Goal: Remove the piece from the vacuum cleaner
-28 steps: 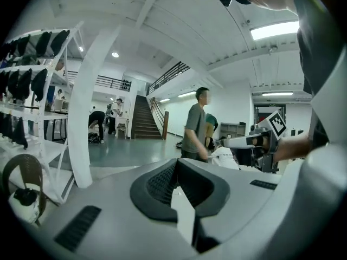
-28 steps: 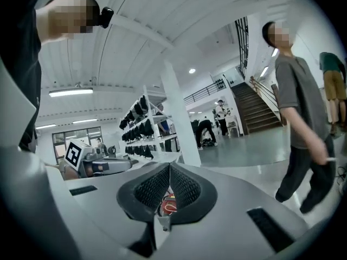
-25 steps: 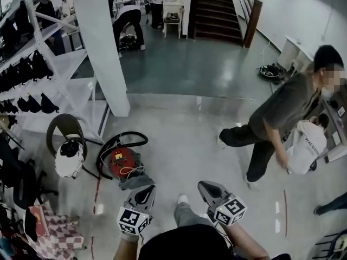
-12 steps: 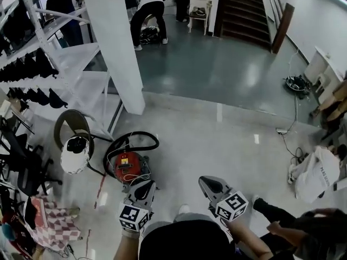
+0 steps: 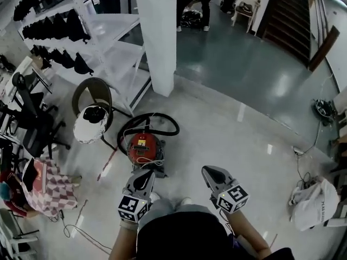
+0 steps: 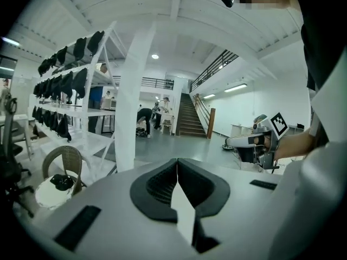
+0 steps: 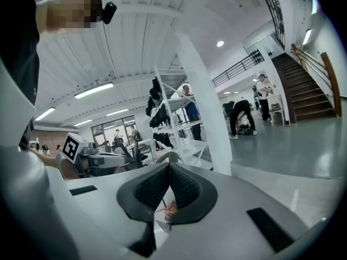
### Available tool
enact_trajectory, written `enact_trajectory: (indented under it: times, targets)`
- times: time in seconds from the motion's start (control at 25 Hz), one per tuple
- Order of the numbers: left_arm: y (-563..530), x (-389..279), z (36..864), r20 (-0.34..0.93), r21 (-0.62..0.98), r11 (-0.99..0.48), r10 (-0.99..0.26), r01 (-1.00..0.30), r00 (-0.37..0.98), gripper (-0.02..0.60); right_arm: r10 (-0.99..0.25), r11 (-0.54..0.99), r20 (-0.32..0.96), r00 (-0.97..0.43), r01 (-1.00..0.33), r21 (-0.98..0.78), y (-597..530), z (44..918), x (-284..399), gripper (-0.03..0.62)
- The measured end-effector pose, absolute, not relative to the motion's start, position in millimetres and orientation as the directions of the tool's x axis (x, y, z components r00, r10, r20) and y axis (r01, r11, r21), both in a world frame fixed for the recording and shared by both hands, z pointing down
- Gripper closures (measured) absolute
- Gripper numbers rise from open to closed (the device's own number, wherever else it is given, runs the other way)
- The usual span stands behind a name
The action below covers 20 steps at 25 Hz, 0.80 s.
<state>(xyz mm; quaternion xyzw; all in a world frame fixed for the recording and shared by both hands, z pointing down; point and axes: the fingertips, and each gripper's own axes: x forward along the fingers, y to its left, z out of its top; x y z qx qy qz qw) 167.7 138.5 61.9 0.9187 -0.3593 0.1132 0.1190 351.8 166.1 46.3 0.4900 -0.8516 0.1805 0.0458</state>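
A red canister vacuum cleaner (image 5: 142, 148) lies on the pale floor, its black hose (image 5: 150, 122) looped behind it and a grey part at its near end. My left gripper (image 5: 145, 174) hovers just short of the vacuum's near end, jaws shut and empty. My right gripper (image 5: 208, 171) is to the right of it, also shut with nothing in it. In the left gripper view the left gripper (image 6: 177, 160) points across the hall. In the right gripper view a bit of the red vacuum (image 7: 171, 209) shows below the right gripper (image 7: 169, 164).
A white pillar (image 5: 160, 37) and a white rack (image 5: 108, 26) holding dark items stand behind the vacuum. A wicker chair (image 5: 93, 97) with a white round object sits to its left. A checkered cloth (image 5: 51, 191) lies at left, a white bag (image 5: 315, 202) at right, stairs (image 5: 293, 12) at back.
The head view has swung left and drawn nearer, so the vacuum now sits closer above my left gripper. The walking person at right has left the view. Both grippers stay shut.
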Motion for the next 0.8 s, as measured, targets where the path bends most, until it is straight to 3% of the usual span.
enact_trajectory:
  times: [0.4, 0.8]
  targets:
    - [99, 51, 119, 0.376, 0.218, -0.609, -0.669, -0.763, 0.641, 0.561, -0.720, 0.524, 0.355, -0.596, -0.803, -0.285, 106, 96, 244, 0.566]
    - [67, -35, 194, 0.468, 0.291, -0.587, -0.602, -0.756, 0.647, 0.561, -0.609, 0.542, 0.520, -0.598, -0.793, -0.278, 64, 169, 147, 0.565]
